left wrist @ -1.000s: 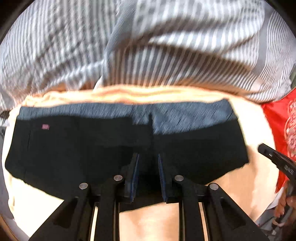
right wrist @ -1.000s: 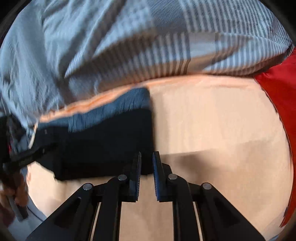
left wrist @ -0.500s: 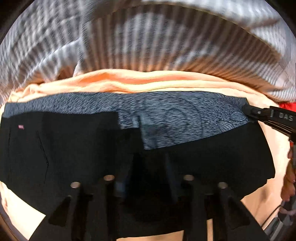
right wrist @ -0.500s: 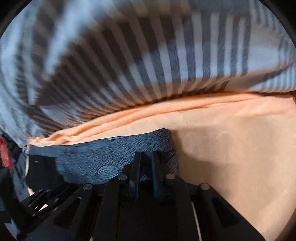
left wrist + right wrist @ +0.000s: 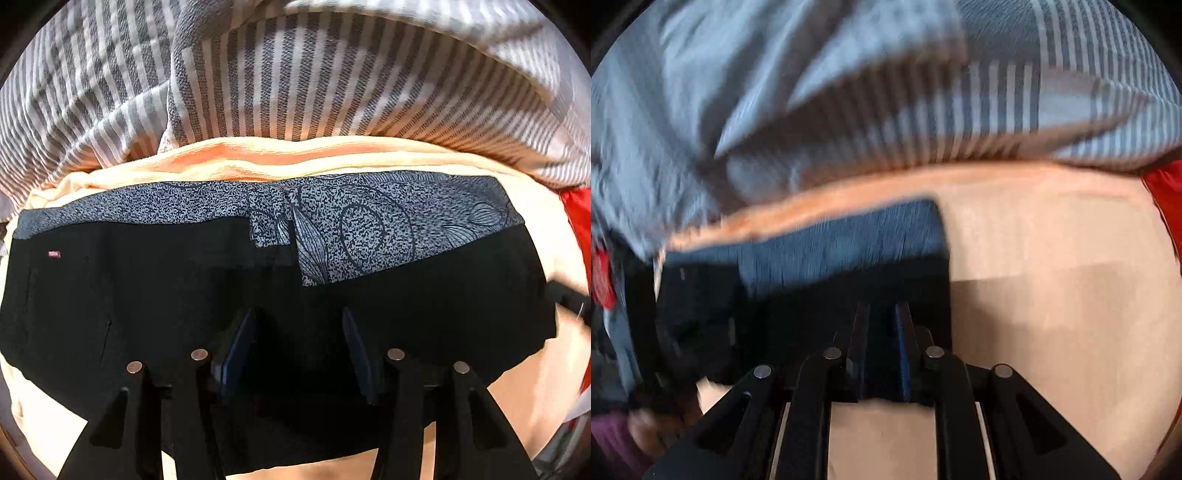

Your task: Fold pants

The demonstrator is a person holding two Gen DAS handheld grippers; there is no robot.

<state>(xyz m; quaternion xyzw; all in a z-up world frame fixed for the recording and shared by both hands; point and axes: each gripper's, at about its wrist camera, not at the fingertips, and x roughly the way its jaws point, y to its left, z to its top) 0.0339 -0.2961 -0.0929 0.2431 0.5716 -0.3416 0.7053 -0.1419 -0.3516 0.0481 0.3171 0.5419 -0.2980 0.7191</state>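
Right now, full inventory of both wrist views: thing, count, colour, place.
pants: 1, black with a grey-blue patterned band, folded flat on the peach sheet.
pink tag: 1, on the pants' left part.
peach sheet: 1, under the pants.
striped blanket: 1, grey and white, bunched beyond the sheet.
red cloth: 1, right edge.
left tool: 1, black, jaws opening over the pants' near edge.
right tool: 1, black, jaws opening from a narrow gap at the pants' right edge.

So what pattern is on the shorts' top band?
Speckled grey-blue with dark line drawings on the band; left wrist view.
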